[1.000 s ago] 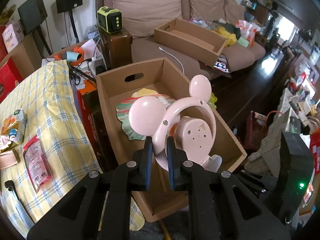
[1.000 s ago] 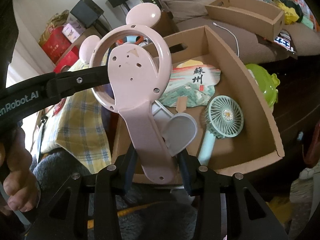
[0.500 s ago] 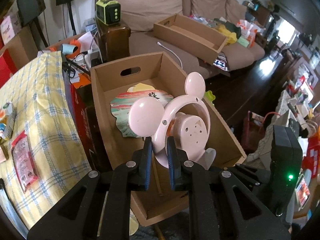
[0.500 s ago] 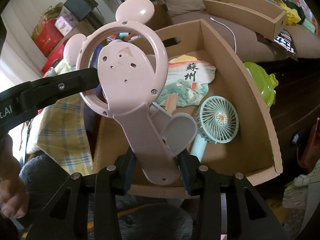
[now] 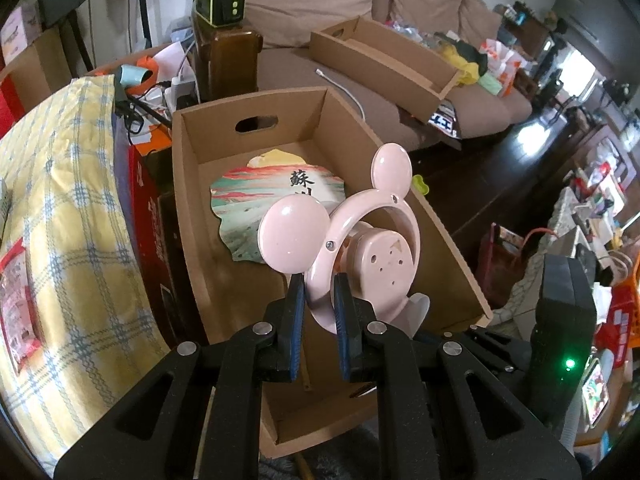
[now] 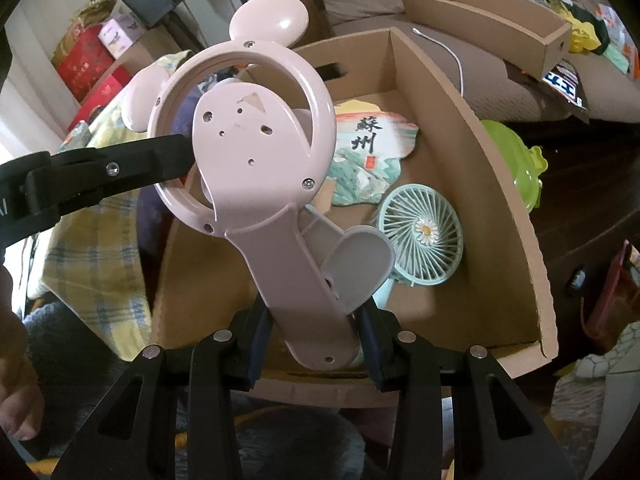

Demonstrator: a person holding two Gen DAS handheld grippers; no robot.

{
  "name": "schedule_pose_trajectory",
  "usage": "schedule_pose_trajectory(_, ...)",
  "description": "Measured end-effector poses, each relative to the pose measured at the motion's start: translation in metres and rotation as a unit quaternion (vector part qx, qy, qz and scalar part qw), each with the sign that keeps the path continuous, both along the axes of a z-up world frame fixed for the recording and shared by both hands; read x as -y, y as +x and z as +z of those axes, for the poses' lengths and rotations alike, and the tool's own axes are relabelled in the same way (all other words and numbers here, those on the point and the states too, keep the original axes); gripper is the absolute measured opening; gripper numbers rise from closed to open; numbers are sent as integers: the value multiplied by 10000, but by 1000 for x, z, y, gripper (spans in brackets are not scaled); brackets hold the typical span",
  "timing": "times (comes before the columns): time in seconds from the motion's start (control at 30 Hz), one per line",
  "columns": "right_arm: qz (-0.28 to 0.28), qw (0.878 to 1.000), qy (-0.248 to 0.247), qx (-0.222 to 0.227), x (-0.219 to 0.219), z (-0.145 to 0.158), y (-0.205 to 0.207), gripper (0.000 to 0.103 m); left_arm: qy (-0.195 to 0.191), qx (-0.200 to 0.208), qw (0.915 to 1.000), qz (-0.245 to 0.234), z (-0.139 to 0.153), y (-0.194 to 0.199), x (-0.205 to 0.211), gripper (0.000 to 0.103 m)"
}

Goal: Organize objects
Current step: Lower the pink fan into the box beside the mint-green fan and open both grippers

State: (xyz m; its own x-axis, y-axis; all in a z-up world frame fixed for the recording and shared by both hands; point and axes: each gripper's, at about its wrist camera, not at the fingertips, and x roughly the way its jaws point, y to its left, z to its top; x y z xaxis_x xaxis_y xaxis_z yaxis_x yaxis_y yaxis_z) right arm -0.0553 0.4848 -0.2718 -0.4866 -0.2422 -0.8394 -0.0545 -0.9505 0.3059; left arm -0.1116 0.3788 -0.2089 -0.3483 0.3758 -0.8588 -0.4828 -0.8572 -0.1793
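Your left claw [image 5: 320,304] is pinched nearly closed on the ring rim of the pink mouse-eared fan [image 5: 360,248], while your right claw [image 6: 312,332] clamps the same fan's handle [image 6: 304,280] at moderate width. The fan hangs above the open cardboard box [image 6: 480,184]. Beyond both claws, inside the box, lie a painted paper fan [image 6: 368,152] and a mint handheld fan [image 6: 420,236].

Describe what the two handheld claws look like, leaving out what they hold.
Both the left claw and the right claw are matte black plastic with triangular cut-outs, silver round screw heads and blue pads on the fingers. A black block with a green light sits beside the left one.
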Motion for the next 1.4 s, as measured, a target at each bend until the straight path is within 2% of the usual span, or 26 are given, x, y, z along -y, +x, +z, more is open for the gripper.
schedule_pose_trajectory(0.23, 67, 9997, 148, 164, 2, -7, 0, 40, -39, 76, 10000, 37, -9, -1, 2, 14)
schedule_pose_trajectory(0.77, 77, 9991, 369, 211, 3, -9, 0, 40, -134, 131, 9998, 48, -19, -6, 1, 15)
schedule_pose_trajectory(1.4, -121, 9990, 394, 194, -7, -10, -1, 43, -306, 356, 9988, 105, -45, -20, -9, 16)
